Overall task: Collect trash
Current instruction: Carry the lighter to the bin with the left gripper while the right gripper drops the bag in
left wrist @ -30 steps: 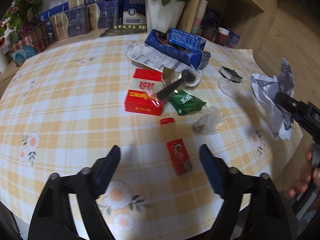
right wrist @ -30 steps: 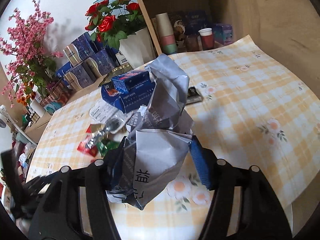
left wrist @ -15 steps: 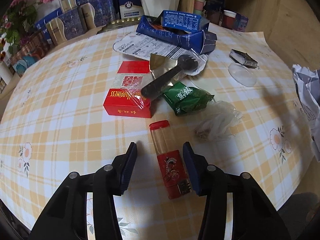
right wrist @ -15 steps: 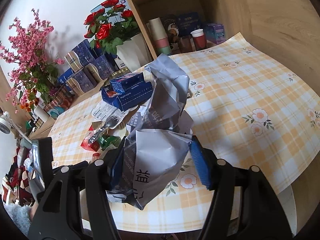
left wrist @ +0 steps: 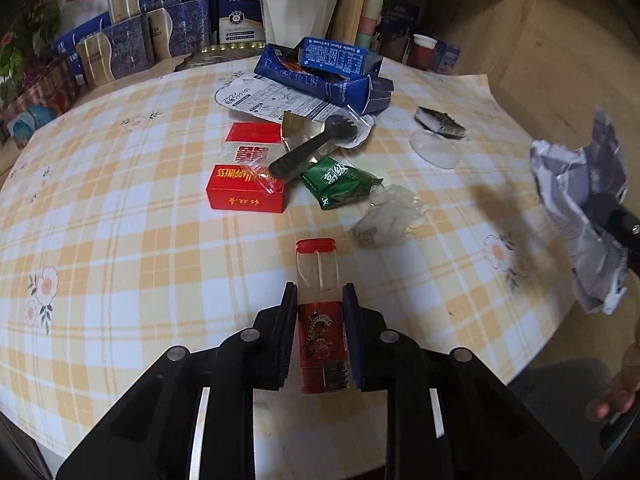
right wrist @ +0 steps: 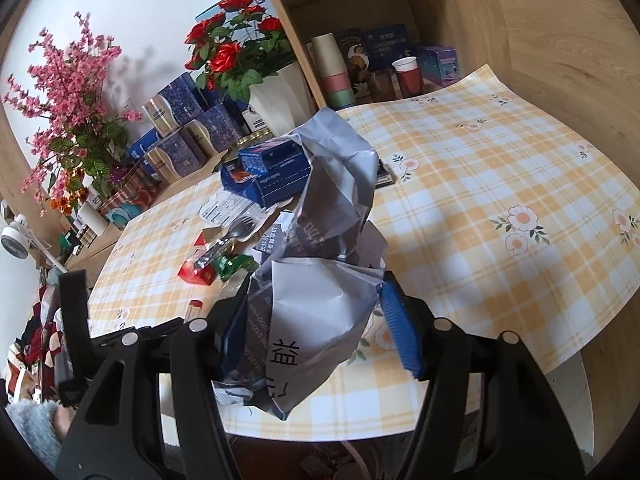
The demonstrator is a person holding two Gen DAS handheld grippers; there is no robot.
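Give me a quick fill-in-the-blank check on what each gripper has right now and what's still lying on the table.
1. The left gripper is closing its fingers around a small clear tube with a ____ cap.
2. The right gripper holds crumpled grey ____.
3. A dark fork rests partly on the ____ carton.
4. The green packet lies beside a crumpled clear ____.

Missing words: red; paper; red; wrapper

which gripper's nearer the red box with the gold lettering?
Left. The left gripper is on the table just short of the red box, its jaws closing around a red-capped tube. The right gripper sits off the table's edge, clamped on crumpled paper.
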